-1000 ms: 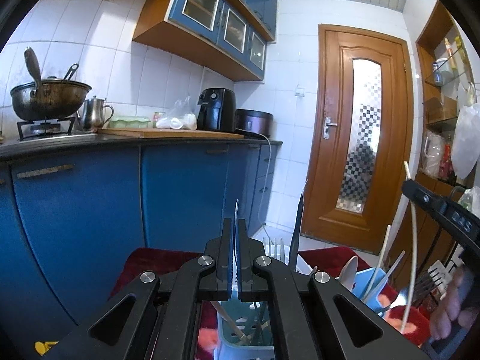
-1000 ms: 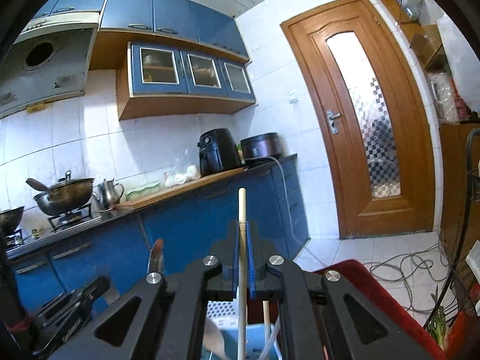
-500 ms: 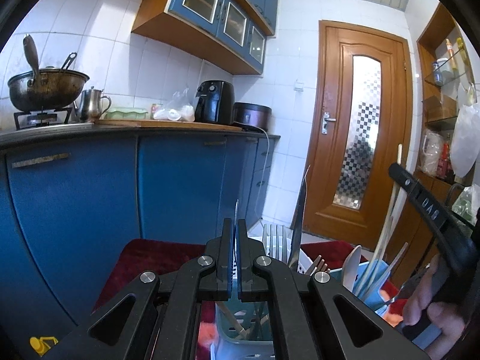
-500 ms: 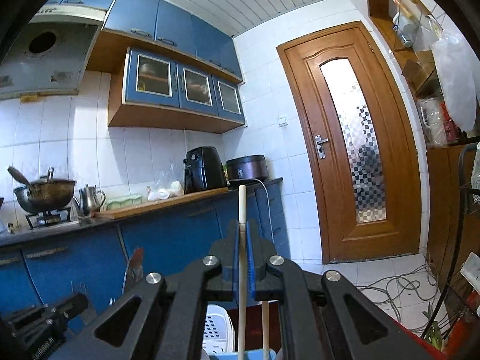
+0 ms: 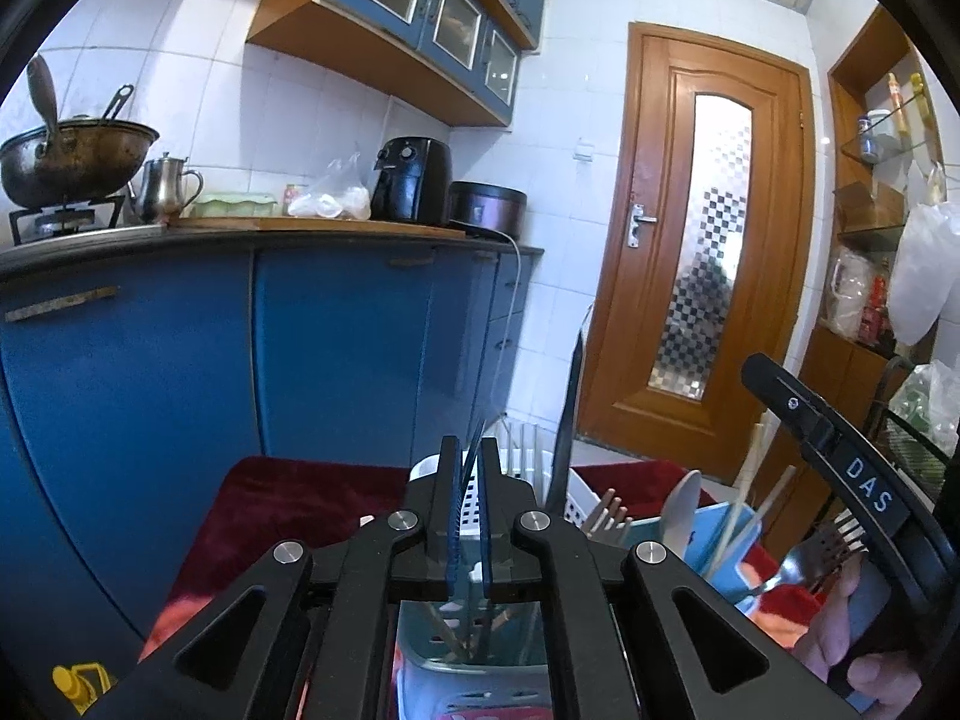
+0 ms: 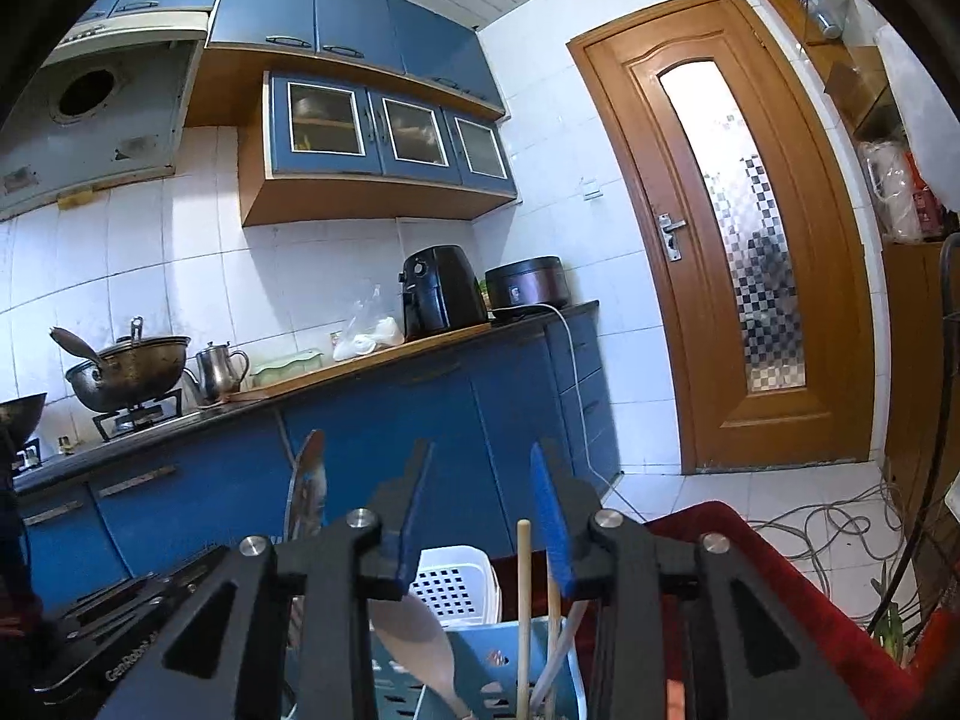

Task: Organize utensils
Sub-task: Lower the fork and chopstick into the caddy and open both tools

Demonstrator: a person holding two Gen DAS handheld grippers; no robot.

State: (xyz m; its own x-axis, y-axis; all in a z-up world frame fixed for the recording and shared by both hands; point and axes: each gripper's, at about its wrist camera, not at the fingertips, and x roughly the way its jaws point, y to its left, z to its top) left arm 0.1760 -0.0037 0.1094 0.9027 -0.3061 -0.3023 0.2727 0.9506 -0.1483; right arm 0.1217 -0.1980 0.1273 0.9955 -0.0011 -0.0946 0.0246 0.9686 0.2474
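My left gripper [image 5: 469, 444] hovers over a green slotted holder [image 5: 474, 648] with several utensils in it. Its jaws are opening a crack, and a thin metal blade [image 5: 474, 468] leans loose between the pads. My right gripper [image 6: 480, 450] is above a blue holder [image 6: 480, 672]. Its jaws are opening, and a wooden stick [image 6: 523, 588] stands free between them, touching neither pad. A wooden spoon [image 6: 414, 642] rests in the same holder. The left wrist view shows the right gripper [image 5: 840, 462] in a hand [image 5: 852, 630], beside a fork [image 5: 798, 564].
A white perforated basket [image 6: 450, 588] stands behind the holders, with a tall dark blade [image 5: 570, 420] rising beside it. All rest on a red cloth [image 5: 288, 498]. Blue cabinets [image 5: 180, 360] line the left, a wooden door [image 5: 702, 252] is ahead, and cables [image 6: 828, 528] lie on the floor.
The right jaws have parted and let go of the wooden stick, which has dropped lower into the blue holder. The left jaws have parted slightly and the thin blade now leans right.
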